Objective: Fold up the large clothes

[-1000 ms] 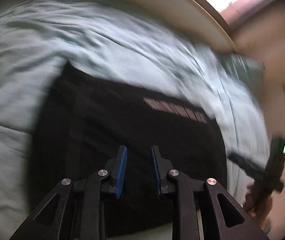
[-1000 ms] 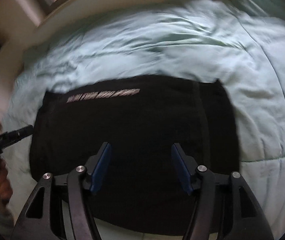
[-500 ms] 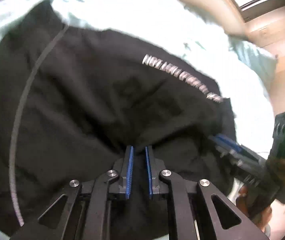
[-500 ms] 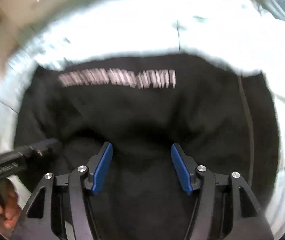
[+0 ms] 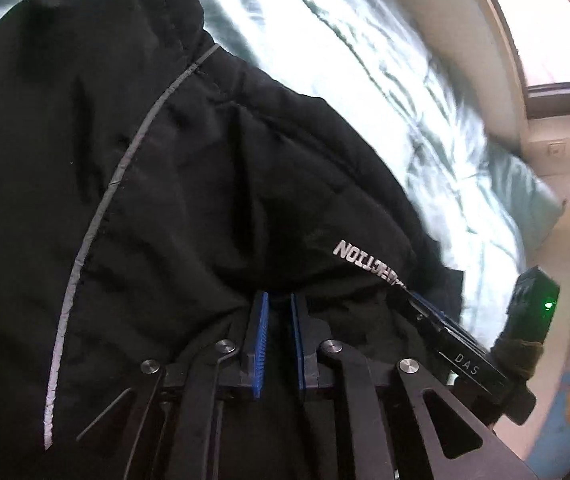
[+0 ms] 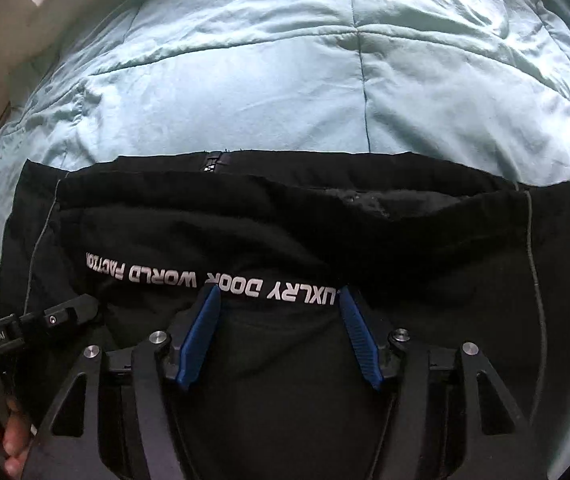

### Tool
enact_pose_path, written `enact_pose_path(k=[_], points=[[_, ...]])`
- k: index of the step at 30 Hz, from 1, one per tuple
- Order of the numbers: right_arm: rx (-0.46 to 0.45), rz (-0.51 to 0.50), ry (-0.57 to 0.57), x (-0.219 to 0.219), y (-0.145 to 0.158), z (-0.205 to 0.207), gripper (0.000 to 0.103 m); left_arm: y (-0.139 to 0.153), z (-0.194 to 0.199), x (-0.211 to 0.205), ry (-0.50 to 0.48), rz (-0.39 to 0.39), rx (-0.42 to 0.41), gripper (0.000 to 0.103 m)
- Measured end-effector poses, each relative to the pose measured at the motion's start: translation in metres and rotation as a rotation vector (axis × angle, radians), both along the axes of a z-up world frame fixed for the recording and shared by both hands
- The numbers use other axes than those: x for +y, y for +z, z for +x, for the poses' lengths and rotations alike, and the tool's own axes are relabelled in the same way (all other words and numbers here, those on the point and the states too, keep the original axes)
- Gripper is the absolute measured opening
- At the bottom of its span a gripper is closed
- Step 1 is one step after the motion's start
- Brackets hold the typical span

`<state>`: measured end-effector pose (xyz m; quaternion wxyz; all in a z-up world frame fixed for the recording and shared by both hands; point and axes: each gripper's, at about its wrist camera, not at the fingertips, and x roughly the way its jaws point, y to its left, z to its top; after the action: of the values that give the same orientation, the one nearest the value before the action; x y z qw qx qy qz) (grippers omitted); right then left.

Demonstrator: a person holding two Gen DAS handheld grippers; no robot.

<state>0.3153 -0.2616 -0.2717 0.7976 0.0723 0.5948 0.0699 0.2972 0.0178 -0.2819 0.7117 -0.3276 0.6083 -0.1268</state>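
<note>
Right wrist view: black jacket (image 6: 285, 232) lies on a pale-blue quilt (image 6: 285, 60), right gripper (image 6: 279, 300) spread wide over its lettered fold. Left gripper (image 5: 277, 308), nearly shut, pinches jacket fabric; window (image 5: 545, 24) beyond the quilt; lettering partly hidden.

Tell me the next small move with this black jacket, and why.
Probably close the right gripper on the fold by the white lettering. Its jaws stand wide open with the black jacket bunched between them, while the left gripper looks nearly shut on cloth beside it. The jacket lies on the blue quilt.
</note>
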Motion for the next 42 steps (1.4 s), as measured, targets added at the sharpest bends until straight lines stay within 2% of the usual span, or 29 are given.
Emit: enact_pose_path(k=[3, 6, 8, 10, 12, 14, 18, 20, 22, 25, 27, 28, 29, 31, 34, 40, 42], points=[[-0.048, 0.096, 0.037, 0.003, 0.042, -0.026, 0.063, 0.025, -0.021, -0.002, -0.037, 0.025, -0.045, 0.013], [-0.076, 0.098, 0.074, 0.005, 0.063, -0.067, 0.063, 0.06, -0.06, -0.011, -0.139, 0.09, -0.128, 0.013], [-0.052, 0.071, 0.086, 0.015, 0.057, -0.098, 0.063, 0.066, -0.083, -0.021, -0.197, 0.137, -0.152, 0.016], [-0.003, 0.02, 0.086, 0.024, 0.036, -0.117, 0.063, 0.053, -0.097, -0.03, -0.239, 0.229, -0.123, 0.018], [0.019, 0.023, 0.058, 0.018, 0.02, -0.128, 0.063, 0.033, -0.101, -0.034, -0.224, 0.247, -0.099, 0.018], [0.029, 0.042, 0.035, 0.015, 0.016, -0.123, 0.063, 0.029, -0.101, -0.031, -0.196, 0.233, -0.094, 0.018], [0.019, 0.145, -0.003, -0.007, 0.04, -0.128, 0.063, 0.057, -0.109, -0.02, -0.194, 0.216, -0.126, 0.018], [0.004, 0.156, -0.018, -0.019, 0.05, -0.135, 0.063, 0.071, -0.116, -0.012, -0.191, 0.227, -0.139, 0.02], [-0.011, 0.152, -0.04, -0.036, 0.056, -0.144, 0.064, 0.083, -0.122, 0.006, -0.159, 0.215, -0.141, 0.02], [-0.012, 0.159, -0.09, -0.065, 0.063, -0.164, 0.064, 0.105, -0.12, 0.029, -0.021, 0.21, -0.173, 0.021], [-0.034, 0.15, -0.128, -0.085, 0.072, -0.174, 0.064, 0.115, -0.12, 0.04, 0.021, 0.22, -0.192, 0.024], [-0.04, 0.139, -0.142, -0.09, 0.074, -0.176, 0.064, 0.12, -0.124, 0.05, 0.035, 0.225, -0.195, 0.029], [-0.043, 0.124, -0.156, -0.101, 0.078, -0.181, 0.064, 0.121, -0.111, 0.05, 0.046, 0.227, -0.196, 0.036], [-0.054, 0.099, -0.19, -0.117, 0.084, -0.185, 0.065, 0.124, -0.113, 0.072, 0.086, 0.213, -0.196, 0.044], [-0.078, 0.092, -0.239, -0.139, 0.092, -0.186, 0.068, 0.125, -0.11, 0.096, 0.122, 0.185, -0.193, 0.044], [-0.117, 0.06, -0.315, -0.166, 0.099, -0.172, 0.075, 0.126, -0.097, 0.125, 0.145, 0.241, -0.191, 0.044], [-0.114, 0.054, -0.327, -0.175, 0.097, -0.164, 0.076, 0.121, -0.088, 0.129, 0.137, 0.235, -0.188, 0.044]])
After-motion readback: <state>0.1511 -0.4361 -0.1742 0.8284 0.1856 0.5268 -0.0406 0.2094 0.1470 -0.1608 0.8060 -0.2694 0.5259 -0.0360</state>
